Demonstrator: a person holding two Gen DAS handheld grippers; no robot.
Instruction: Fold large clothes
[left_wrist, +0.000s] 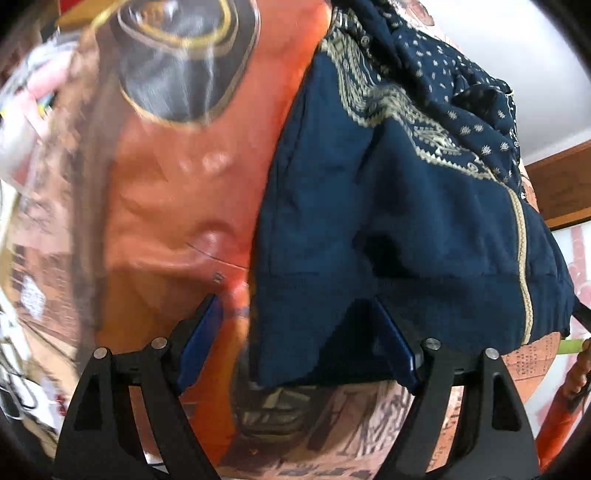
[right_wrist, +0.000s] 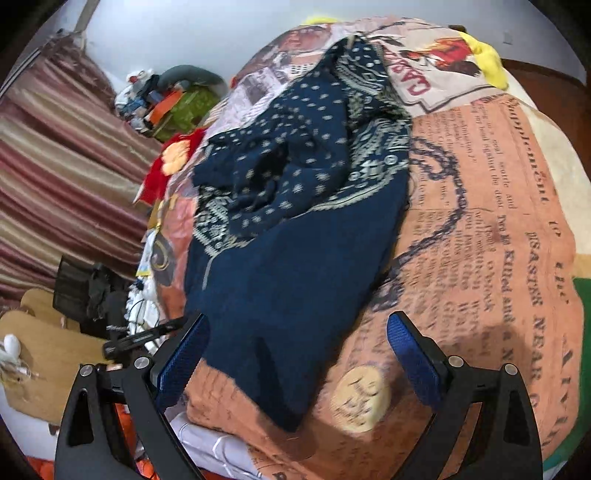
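A bed covered by an orange newspaper-print bedspread (right_wrist: 491, 236) fills both views, with a striped curtain (right_wrist: 55, 155) at nine o'clock in the right wrist view and a white wall behind. The navy garment (right_wrist: 295, 236), plain below and dotted with cream borders above, lies crumpled on the bedspread, its hem toward six o'clock. The left gripper (left_wrist: 299, 343) has its fingers spread apart around the garment's (left_wrist: 388, 221) lower edge, not pinching it. The right gripper (right_wrist: 295, 354) is likewise spread wide, the hem between its fingers. Motion blur smears the left view's nine o'clock side; clutter beside the bed is indistinct.
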